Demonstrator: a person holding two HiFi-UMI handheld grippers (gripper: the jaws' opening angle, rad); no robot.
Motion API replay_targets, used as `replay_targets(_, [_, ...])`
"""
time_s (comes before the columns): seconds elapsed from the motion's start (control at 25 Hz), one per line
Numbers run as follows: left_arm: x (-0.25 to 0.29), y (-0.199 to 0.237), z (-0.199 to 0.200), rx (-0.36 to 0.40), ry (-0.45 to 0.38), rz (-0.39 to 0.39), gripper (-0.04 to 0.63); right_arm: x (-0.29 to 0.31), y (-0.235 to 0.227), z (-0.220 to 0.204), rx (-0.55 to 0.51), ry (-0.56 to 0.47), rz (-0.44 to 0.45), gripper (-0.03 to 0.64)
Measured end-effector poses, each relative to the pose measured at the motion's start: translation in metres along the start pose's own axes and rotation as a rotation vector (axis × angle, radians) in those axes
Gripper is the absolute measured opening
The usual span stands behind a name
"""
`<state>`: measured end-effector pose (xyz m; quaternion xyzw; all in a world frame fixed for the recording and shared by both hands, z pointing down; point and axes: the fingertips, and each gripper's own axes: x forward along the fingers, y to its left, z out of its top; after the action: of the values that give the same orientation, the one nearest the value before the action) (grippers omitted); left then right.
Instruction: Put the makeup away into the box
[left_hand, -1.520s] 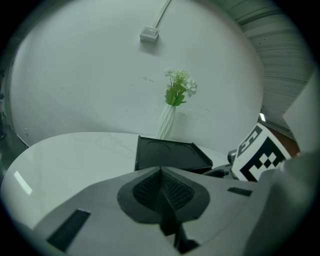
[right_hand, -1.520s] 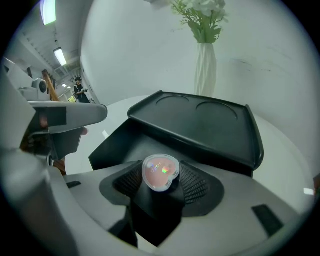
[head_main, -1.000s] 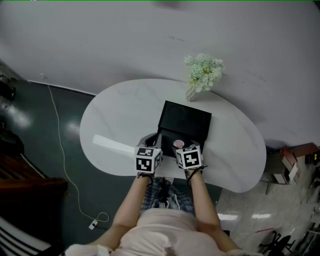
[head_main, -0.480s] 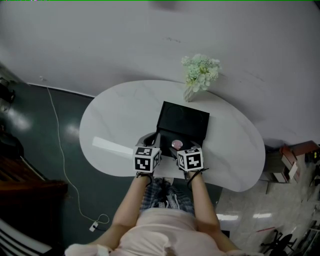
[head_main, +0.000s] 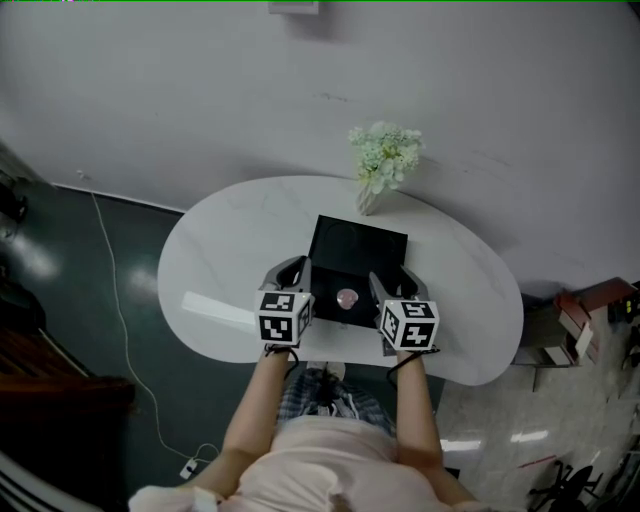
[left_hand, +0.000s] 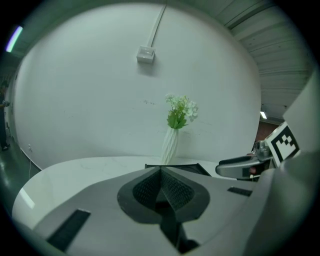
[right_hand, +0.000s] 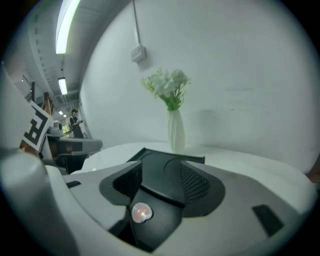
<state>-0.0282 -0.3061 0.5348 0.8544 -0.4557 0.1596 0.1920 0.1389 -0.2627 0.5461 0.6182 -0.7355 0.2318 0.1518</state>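
A black box (head_main: 372, 240) lies open on the white table (head_main: 230, 240), its lid towards the wall. A round pink makeup item (head_main: 347, 298) rests in the box's near part; in the right gripper view the pink makeup item (right_hand: 141, 212) lies below the jaws on the box (right_hand: 165, 167). My right gripper (head_main: 385, 287) hovers over the box's near right edge. Its jaws (right_hand: 160, 177) are apart and closing, with nothing between them. My left gripper (head_main: 290, 271) hangs at the box's near left corner, and its pads (left_hand: 161, 175) are shut together on nothing.
A white vase of pale flowers (head_main: 380, 160) stands just behind the box by the wall; the vase of flowers (left_hand: 172, 140) also shows in the left gripper view. A bright strip (head_main: 215, 305) lies across the table's left side. Dark floor and a cable lie to the left.
Both grippers have lifted and drawn apart from each other. The right one has come up off the pink item, which stays in the box.
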Motion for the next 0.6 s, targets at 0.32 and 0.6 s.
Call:
replay_targets(0.32, [-0.02, -0.01, 0.068, 0.074, -0.159, 0.002, 0.026, -0.061, -0.049, 0.091, 0.01, -0.325, -0.114, 0.133])
replay_targets(0.6, [-0.036, -0.023, 0.115, 0.118, -0.281, -0.017, 0.026, -0.103, -0.073, 0.124, -0.01, -0.462, -0.227, 0.019])
